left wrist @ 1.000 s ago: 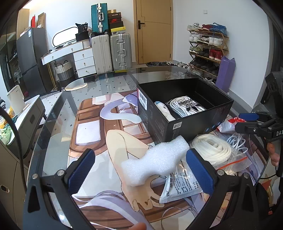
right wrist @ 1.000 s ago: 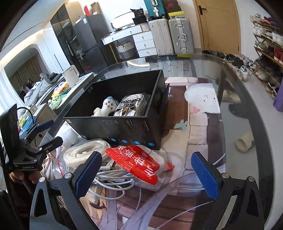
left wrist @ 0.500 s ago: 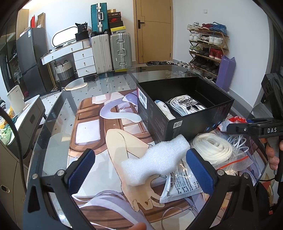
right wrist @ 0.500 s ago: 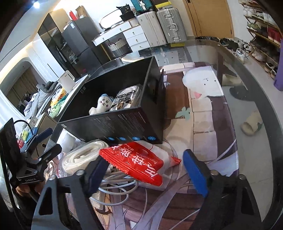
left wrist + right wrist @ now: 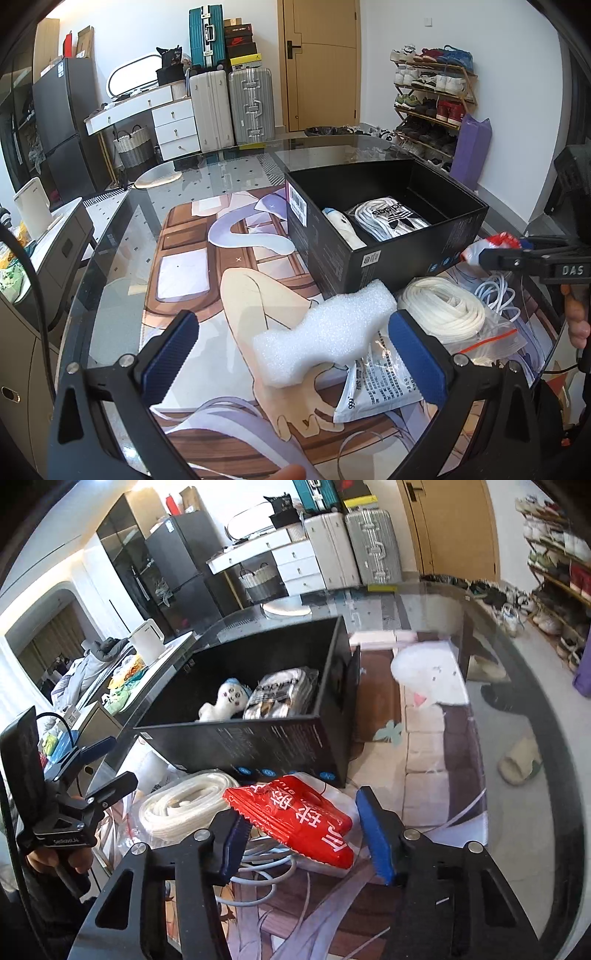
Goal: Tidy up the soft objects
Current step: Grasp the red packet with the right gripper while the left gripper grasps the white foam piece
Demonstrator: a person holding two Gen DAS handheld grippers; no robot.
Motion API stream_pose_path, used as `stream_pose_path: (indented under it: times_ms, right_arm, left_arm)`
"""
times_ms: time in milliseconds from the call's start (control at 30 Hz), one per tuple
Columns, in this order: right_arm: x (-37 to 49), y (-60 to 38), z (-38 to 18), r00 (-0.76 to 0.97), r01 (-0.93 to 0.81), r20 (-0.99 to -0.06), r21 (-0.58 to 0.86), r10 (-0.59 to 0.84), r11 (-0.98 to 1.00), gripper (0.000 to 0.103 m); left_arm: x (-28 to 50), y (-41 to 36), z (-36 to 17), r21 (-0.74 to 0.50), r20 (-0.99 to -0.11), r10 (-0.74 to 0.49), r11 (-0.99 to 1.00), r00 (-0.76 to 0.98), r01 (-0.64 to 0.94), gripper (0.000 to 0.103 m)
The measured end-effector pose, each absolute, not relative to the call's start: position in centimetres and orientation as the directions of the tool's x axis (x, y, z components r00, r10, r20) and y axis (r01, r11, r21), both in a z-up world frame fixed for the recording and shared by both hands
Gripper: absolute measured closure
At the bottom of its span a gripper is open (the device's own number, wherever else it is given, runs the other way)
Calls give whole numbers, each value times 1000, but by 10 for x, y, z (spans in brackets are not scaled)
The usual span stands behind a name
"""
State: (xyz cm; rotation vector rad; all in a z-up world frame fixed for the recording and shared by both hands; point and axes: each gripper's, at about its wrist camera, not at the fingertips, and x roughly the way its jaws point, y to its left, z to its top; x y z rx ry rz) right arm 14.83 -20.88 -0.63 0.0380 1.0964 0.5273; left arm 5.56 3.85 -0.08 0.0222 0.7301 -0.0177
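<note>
Right wrist view is showing the right gripper (image 5: 301,840) with its jaws just closing around the red packet (image 5: 291,818). The left pad is touching the packet's edge at about 9 o'clock, while the right pad is standing a little apart from it at 3 o'clock, so the packet is between the jaws but not yet squeezed from both sides. The packet is lying on white cables (image 5: 258,871), just in front of the black box (image 5: 258,742), which is sitting at 12 o'clock. Inside the box a white plush doll (image 5: 221,701) and a packed bundle (image 5: 280,694) are resting side by side. A bagged white cord coil (image 5: 181,805) is lying at 10 o'clock of the packet.

Left wrist view is showing the left gripper (image 5: 295,354) wide open and holding nothing, hanging over the table mat (image 5: 192,266). A white foam piece (image 5: 325,332) is lying between its pads, touching neither.
</note>
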Motion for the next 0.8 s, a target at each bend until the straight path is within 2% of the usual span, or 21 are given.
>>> stream_pose_path:
  times_ms: [233, 533, 800]
  right_arm:
    - [145, -216, 13, 383, -402, -809, 288, 446, 869, 46]
    - [142, -216, 17, 387, -412, -803, 289, 454, 864, 46]
    - [142, -216, 17, 388, -412, -802, 289, 453, 864, 46]
  left_arm:
    - [58, 42, -7, -27, -687, -43, 999, 725, 33, 0]
    - [63, 53, -13, -231, -707, -192, 972, 680, 34, 0]
    - [69, 48, -23, -312, -718, -242, 950, 652, 9, 0]
